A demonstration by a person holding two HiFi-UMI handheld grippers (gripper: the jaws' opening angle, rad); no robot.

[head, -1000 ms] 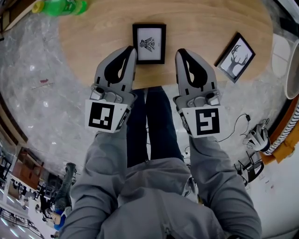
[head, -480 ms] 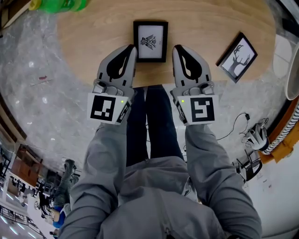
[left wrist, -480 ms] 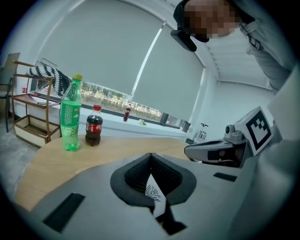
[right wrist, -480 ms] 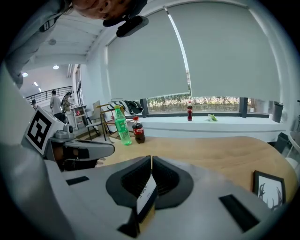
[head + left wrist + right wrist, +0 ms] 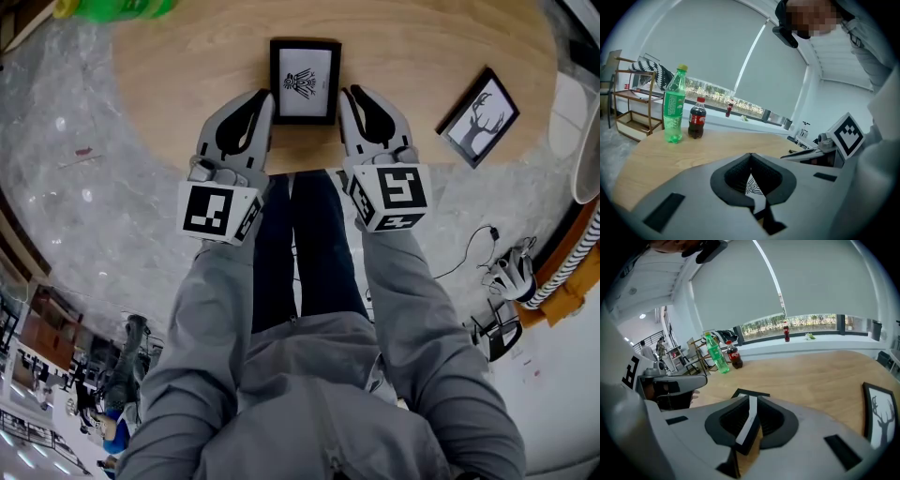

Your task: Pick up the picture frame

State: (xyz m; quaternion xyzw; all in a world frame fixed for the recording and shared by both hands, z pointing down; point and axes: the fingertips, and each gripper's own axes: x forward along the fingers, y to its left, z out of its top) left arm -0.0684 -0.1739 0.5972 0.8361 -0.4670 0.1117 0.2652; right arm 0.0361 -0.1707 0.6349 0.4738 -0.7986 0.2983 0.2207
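A black picture frame (image 5: pixel 305 82) with an insect drawing lies flat on the round wooden table (image 5: pixel 412 37), near its front edge. My left gripper (image 5: pixel 264 96) is shut and empty, its tip just left of the frame's lower left corner. My right gripper (image 5: pixel 344 93) is shut too, its tip at the frame's lower right edge. In the left gripper view the drawing (image 5: pixel 752 186) shows through the hole behind the closed tips (image 5: pixel 750 154). In the right gripper view the frame's edge (image 5: pixel 748 416) shows the same way. Whether either gripper touches the frame I cannot tell.
A second black frame with a deer drawing (image 5: pixel 479 114) lies at the table's right, also seen as the deer frame (image 5: pixel 880 420). A green bottle (image 5: pixel 674 105) and a cola bottle (image 5: pixel 697 118) stand at the far left. The person's legs (image 5: pixel 300 253) are below the table edge.
Both grippers have sunk toward the table and closed in on the insect frame. The right one came further and rolled, so its marker cube shows a different face.
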